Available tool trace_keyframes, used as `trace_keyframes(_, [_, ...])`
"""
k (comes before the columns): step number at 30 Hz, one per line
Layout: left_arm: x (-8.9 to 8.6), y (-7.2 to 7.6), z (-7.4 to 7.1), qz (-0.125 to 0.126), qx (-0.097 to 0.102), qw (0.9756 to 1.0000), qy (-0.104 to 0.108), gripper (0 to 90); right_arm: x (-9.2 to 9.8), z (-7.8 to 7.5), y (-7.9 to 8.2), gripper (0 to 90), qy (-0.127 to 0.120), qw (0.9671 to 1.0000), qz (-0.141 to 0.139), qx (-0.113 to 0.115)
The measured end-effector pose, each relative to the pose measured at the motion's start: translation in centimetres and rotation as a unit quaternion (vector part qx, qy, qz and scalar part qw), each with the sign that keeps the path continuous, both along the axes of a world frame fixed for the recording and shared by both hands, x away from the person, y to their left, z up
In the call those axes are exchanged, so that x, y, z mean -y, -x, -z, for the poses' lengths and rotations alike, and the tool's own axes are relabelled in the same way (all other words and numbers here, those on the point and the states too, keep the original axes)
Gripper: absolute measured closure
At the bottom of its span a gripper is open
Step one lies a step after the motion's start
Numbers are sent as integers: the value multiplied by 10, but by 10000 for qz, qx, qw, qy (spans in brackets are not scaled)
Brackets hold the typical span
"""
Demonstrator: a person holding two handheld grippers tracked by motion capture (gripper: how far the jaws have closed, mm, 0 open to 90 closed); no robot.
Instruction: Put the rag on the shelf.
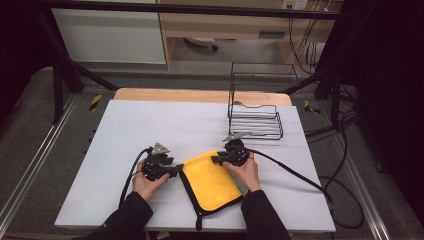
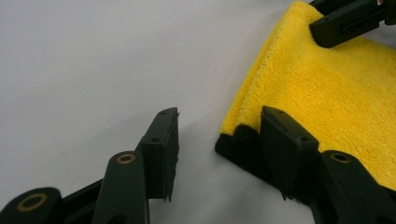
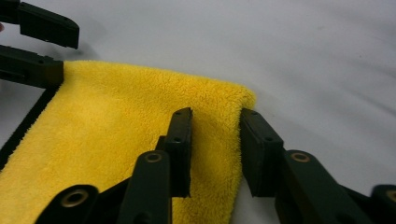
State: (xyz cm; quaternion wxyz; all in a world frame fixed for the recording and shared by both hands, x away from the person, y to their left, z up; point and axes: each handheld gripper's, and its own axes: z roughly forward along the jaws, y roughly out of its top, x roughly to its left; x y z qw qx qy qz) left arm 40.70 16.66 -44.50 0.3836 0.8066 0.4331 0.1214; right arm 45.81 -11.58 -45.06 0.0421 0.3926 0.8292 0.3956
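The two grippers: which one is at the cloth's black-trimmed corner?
The left gripper. Its open jaws straddle the yellow cloth's corner with black edging, while the right gripper sits open at the plain yellow folded corner.

Left gripper (image 1: 175, 170): held low in the person's left hand (image 1: 145, 184), jaws parted, pointing toward the right gripper.
Right gripper (image 1: 216, 160): held low in the right hand (image 1: 246, 172), jaws parted, pointing toward the left gripper.
Forearms: dark sleeves (image 1: 125, 216) entering from the bottom edge, angled inward.
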Motion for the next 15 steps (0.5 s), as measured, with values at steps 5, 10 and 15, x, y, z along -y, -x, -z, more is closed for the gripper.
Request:
trace_keyframes(5, [0,1,-1,-7,54,10000,2,472,1,-4,2,819,-40,9999,98,-58])
trace_keyframes(10, [0,1,-6,-39,171,9998,111,401,10,-18,14,825,-40,9992,353,169])
trace_keyframes(15, [8,0,-13,57,132,9995,272,358,33,-23,31,825,169,9962,816,267])
